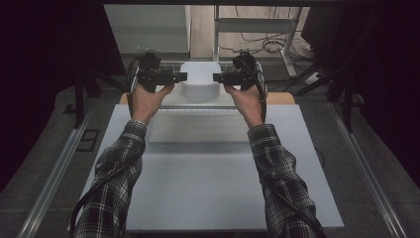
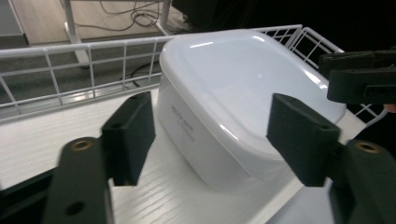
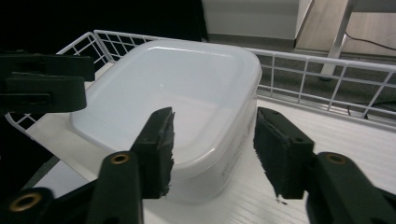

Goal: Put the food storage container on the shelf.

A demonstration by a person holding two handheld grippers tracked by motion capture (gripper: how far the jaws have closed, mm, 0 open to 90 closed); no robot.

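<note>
On the white table (image 1: 213, 173), both grippers' jaws gape beside the white tub (image 1: 199, 79), its base hidden.

Lidded container (image 1: 199, 78) sits at far end of desk (image 1: 208, 188), centred, w/ wire rack (image 2: 70, 70) behind it. Left gripper (image 1: 182, 77) just left of it, right gripper (image 1: 218, 78) just right.

high view: overhead, facing forward, far | gripper views: close, facing each other from opposite sides | shared: white tub (image 1: 199, 79) (image 2: 243, 93) (image 3: 177, 98)
</note>
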